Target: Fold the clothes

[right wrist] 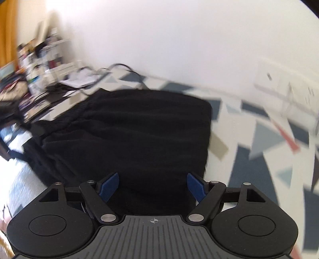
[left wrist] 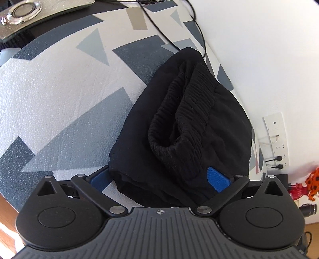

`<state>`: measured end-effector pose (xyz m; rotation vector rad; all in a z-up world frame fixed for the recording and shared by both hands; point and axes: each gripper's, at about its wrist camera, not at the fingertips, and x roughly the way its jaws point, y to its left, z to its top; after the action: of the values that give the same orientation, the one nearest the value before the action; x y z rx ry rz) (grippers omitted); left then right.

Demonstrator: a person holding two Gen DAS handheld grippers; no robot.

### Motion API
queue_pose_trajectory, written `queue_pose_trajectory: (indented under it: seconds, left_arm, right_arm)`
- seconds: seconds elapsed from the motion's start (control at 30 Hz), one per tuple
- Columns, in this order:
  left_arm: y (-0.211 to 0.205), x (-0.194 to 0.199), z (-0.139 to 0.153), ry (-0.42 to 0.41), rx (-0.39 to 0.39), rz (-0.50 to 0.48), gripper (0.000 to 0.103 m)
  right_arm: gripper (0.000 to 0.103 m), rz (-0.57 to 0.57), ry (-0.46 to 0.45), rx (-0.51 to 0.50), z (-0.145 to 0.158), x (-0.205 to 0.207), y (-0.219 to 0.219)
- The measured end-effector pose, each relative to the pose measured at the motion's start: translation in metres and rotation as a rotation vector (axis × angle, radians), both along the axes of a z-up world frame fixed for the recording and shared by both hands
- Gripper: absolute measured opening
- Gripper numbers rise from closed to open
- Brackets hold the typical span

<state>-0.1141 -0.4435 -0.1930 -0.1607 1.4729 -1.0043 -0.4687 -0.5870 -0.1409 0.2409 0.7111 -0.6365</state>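
Black shorts [left wrist: 179,129] with a ribbed elastic waistband lie folded in a thick bundle on the patterned table cover [left wrist: 59,99]. My left gripper [left wrist: 159,179] is open, its blue fingers [left wrist: 216,178] set wide on either side of the bundle's near end. In the right wrist view the same black shorts [right wrist: 139,135] lie as a flat folded block, blurred by motion. My right gripper [right wrist: 153,188] is open, with its blue fingers [right wrist: 109,187] spread over the near edge of the cloth.
A white wall [left wrist: 259,49] runs along the table's far edge, with a socket panel [left wrist: 276,137] and plugged cables. A black cable [left wrist: 159,29] crosses the cover. A silver scale [left wrist: 30,14] lies at the far left. Cluttered shelves [right wrist: 39,65] stand beyond the shorts.
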Motion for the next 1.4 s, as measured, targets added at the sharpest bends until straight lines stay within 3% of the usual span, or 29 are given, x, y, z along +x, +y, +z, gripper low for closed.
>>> queue_pose_trajectory:
  seconds: [0.17,0.23,0.3,0.37,0.43,0.5,0.53,0.6,0.7,0.8,0.97,1.23,1.3,1.37,1.4]
  left_arm:
    - [0.006,0.001,0.001,0.001,0.032,0.018,0.102]
    - [0.008,-0.002,0.003,-0.017,0.051,0.018,0.102]
    - [0.008,-0.007,0.004,-0.045,0.067,0.027,0.102]
    - [0.008,-0.011,0.005,-0.062,0.076,0.031,0.102]
    - [0.008,-0.015,0.006,-0.057,0.075,0.031,0.102]
    - [0.008,-0.019,0.004,-0.012,0.061,0.03,0.102]
    - [0.008,-0.021,0.003,0.025,0.052,0.033,0.102]
    - [0.009,-0.027,-0.001,0.105,0.031,0.04,0.102]
    - [0.007,-0.037,-0.013,0.213,0.023,0.047,0.102]
    - [0.003,-0.045,-0.014,0.2,0.006,0.067,0.103]
    - [-0.013,-0.048,-0.011,0.154,-0.03,0.125,0.103]
    - [-0.033,-0.062,-0.003,-0.03,-0.082,0.15,0.101]
    - [-0.033,-0.065,-0.001,-0.078,-0.075,0.152,0.094]
    - [-0.031,-0.068,0.004,-0.161,-0.015,0.144,0.053]
    - [-0.03,-0.066,0.003,-0.181,-0.009,0.129,0.049]
  right_arm:
    - [0.077,0.273,0.063,-0.057,-0.007,0.038,0.032]
    - [0.082,0.366,0.1,-0.114,-0.016,0.053,0.049]
    - [0.098,0.435,0.128,-0.178,-0.024,0.065,0.063]
    - [0.098,0.489,0.154,-0.235,-0.031,0.076,0.073]
    - [0.092,0.512,0.185,-0.266,-0.038,0.086,0.076]
    - [0.073,0.519,0.202,-0.294,-0.043,0.092,0.074]
    - [0.071,0.524,0.195,-0.285,-0.042,0.093,0.071]
    - [0.047,0.533,0.181,-0.268,-0.041,0.094,0.064]
    - [0.028,0.525,0.121,-0.193,-0.034,0.092,0.05]
    - [0.019,0.49,0.045,-0.096,-0.026,0.087,0.036]
    - [0.016,0.464,-0.04,-0.026,-0.018,0.076,0.025]
    - [0.015,0.44,-0.094,0.02,-0.014,0.062,0.022]
    - [0.016,0.443,-0.088,0.021,-0.015,0.061,0.023]
    - [0.024,0.441,-0.09,0.033,-0.013,0.059,0.02]
    - [0.037,0.438,-0.094,0.041,-0.012,0.059,0.018]
